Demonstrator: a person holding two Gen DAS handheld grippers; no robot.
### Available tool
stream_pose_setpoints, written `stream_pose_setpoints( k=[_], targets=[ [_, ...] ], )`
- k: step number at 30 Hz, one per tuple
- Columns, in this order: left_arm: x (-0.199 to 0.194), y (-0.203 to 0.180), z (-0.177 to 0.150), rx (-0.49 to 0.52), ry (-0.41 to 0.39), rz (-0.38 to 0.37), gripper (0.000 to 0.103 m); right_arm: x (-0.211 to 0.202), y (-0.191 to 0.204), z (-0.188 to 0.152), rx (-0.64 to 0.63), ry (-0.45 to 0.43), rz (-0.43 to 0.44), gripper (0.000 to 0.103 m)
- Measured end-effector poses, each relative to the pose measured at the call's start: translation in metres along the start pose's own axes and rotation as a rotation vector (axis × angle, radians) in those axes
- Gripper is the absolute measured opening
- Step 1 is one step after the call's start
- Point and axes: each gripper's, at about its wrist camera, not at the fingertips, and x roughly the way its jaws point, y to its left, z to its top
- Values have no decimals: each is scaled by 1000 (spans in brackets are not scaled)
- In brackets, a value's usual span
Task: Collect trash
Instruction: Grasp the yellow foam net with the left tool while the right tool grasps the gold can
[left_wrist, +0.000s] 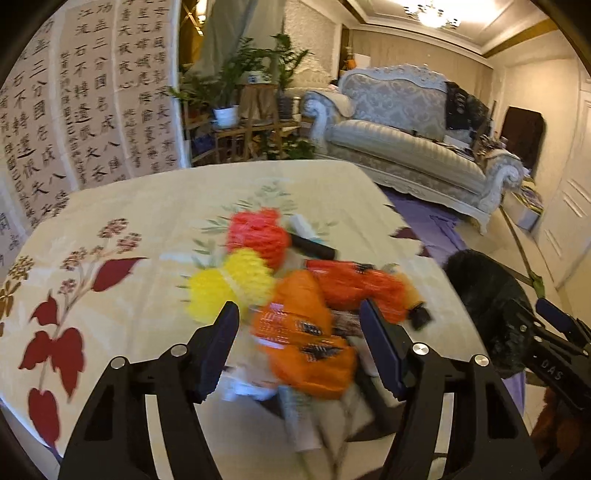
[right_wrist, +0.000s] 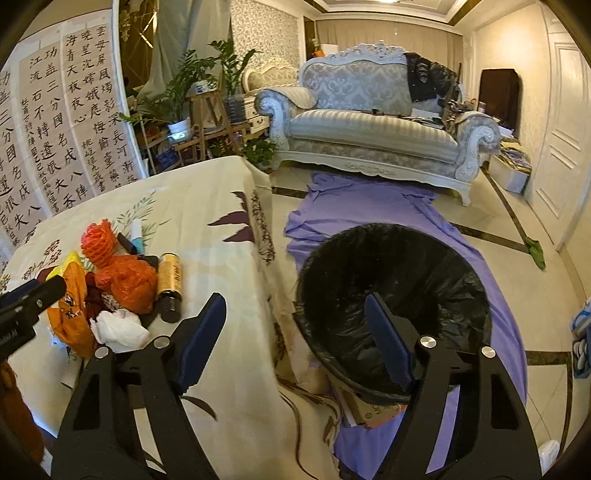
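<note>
A pile of trash lies on the floral tablecloth (left_wrist: 147, 206): a red foam net (left_wrist: 256, 236), a yellow foam net (left_wrist: 229, 284), a red-orange plastic bag (left_wrist: 354, 288) and an orange wrapper (left_wrist: 303, 332). My left gripper (left_wrist: 299, 321) is open, one finger on each side of the orange wrapper, pads apart from it. The right wrist view adds a gold bottle (right_wrist: 170, 284) and a crumpled white tissue (right_wrist: 118, 328). My right gripper (right_wrist: 295, 301) hangs open and empty over the table's edge, beside the black-lined bin (right_wrist: 391, 295).
The bin stands on a purple sheet (right_wrist: 369, 206) on the floor, right of the table. A pale sofa (right_wrist: 369, 125) and potted plants (right_wrist: 192, 88) stand behind. Calligraphy panels (left_wrist: 74, 110) line the left wall. A small box (right_wrist: 365, 410) sits under the bin's near side.
</note>
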Motion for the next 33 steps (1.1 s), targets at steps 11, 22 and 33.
stream_pose_setpoints(
  k=[11,22,33],
  targets=[
    [30,63,15,-20,33,75,67,16,32,20,-43,23,79,75],
    [58,75,15,-41,98,-114,60,35,53,29,-74,65,110,75],
    [39,86,14,-54,35,-113,41,52,75,27,-114,115,164,47]
  ],
)
